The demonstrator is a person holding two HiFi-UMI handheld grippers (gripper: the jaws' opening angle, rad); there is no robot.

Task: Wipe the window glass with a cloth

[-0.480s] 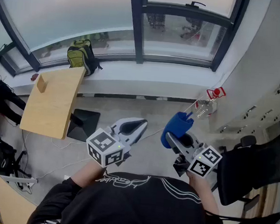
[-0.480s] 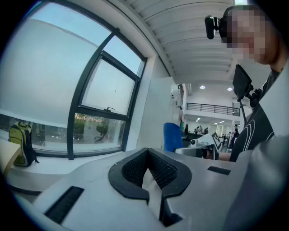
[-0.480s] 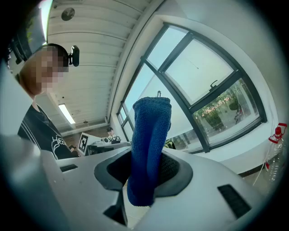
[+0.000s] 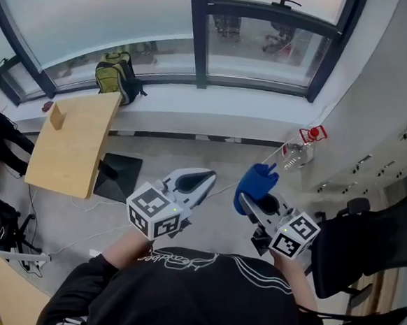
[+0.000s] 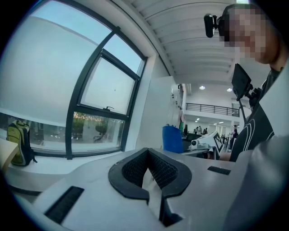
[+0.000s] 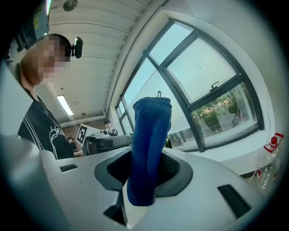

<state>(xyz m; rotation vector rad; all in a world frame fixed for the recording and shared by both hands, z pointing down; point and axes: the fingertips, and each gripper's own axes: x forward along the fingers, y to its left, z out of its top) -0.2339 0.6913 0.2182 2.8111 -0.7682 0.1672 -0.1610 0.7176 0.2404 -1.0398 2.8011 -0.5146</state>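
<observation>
Nothing here can be read as a word, number or brand. One marker cube and the other carry only black-and-white square patterns — no letters. The white print on the black shirt and the red tag on the plastic bottle are too small to make out.

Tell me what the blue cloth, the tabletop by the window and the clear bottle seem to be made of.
Blue cloth: soft terry or microfibre, matte; the surface looks fuzzy and it folds limply.
Tabletop: pale wood or wood-look laminate, smooth and matte; even tan colour, no grain discernible.
Clear bottle: probably thin plastic, glossy and see-through, with a red cap.
</observation>
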